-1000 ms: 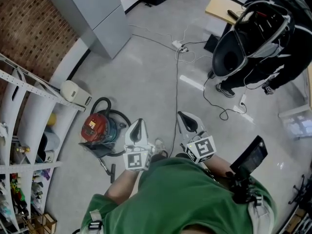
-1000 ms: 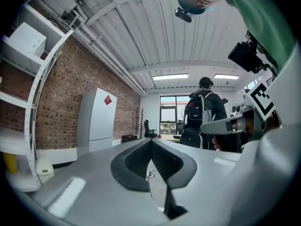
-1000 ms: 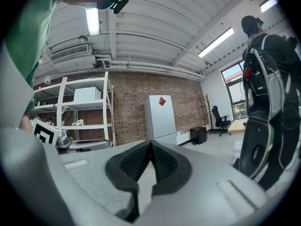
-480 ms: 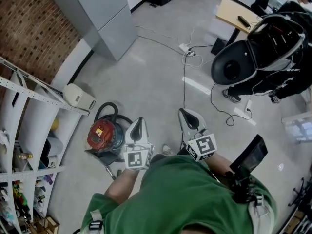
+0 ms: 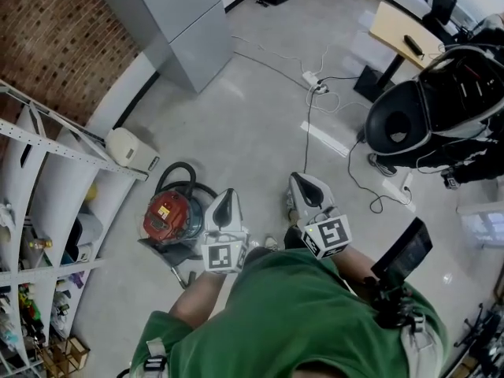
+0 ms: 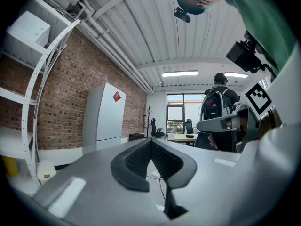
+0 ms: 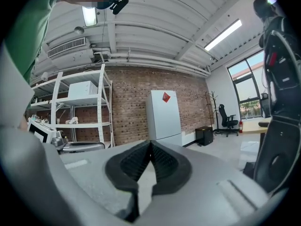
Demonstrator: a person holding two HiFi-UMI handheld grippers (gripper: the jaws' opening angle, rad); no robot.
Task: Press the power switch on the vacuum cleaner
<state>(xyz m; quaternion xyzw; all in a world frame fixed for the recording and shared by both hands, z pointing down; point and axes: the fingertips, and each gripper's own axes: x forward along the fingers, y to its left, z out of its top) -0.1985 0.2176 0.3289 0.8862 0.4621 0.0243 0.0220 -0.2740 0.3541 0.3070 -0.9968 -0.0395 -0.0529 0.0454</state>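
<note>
A red and teal canister vacuum cleaner (image 5: 168, 216) sits on the grey floor at the left of the head view, its black hose (image 5: 179, 168) looped behind it. My left gripper (image 5: 224, 205) is held just to the right of it, above the floor, its jaws shut with nothing between them. Further right, my right gripper (image 5: 303, 189) is also shut and empty. Both gripper views look level across the room, so the vacuum cleaner does not show in them; the left gripper (image 6: 151, 142) and the right gripper (image 7: 150, 145) each show pads meeting at the tip.
A white metal shelf rack (image 5: 47, 203) stands at the left against a brick wall (image 5: 47, 38). A grey cabinet (image 5: 177, 22) stands beyond. Cables and a power strip (image 5: 313, 81) lie on the floor. A person with a black backpack (image 5: 441, 109) stands at the right by a desk (image 5: 405, 34).
The head view has shifted forward: the vacuum cleaner and the shelf rack sit slightly lower and closer, and the person with the backpack has moved to the right. Both grippers keep their pose.
</note>
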